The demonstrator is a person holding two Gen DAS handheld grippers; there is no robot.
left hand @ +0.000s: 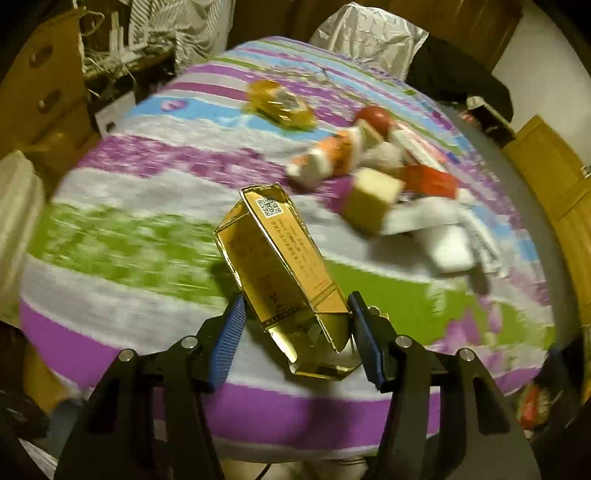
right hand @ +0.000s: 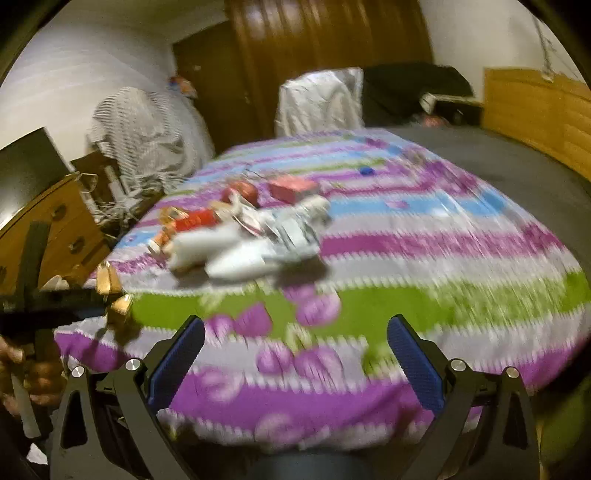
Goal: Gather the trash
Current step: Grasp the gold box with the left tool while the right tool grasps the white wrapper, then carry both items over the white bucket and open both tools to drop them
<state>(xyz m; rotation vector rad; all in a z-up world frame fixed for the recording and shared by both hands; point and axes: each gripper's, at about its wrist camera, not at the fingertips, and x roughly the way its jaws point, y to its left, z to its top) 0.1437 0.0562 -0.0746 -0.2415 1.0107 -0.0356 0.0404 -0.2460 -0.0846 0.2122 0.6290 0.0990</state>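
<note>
My left gripper (left hand: 295,314) is shut on a gold cardboard box (left hand: 280,266) with a QR code, held tilted above the striped bedspread (left hand: 129,236). The same box (right hand: 110,291) shows at the left of the right wrist view. A heap of trash lies on the bed: a pale yellow box (left hand: 373,199), red and orange packets (left hand: 428,181), white paper (left hand: 443,236) and a yellow wrapper (left hand: 280,103). In the right wrist view the heap (right hand: 243,236) lies ahead and left. My right gripper (right hand: 295,339) is open and empty above the bed's near edge.
A wooden dresser (left hand: 48,96) stands left of the bed. A white plastic bag (left hand: 369,33) and dark clothes (left hand: 458,77) lie at the far end. Wooden furniture (right hand: 535,110) lines the right side. A grey sheet (right hand: 498,162) covers the bed's right part.
</note>
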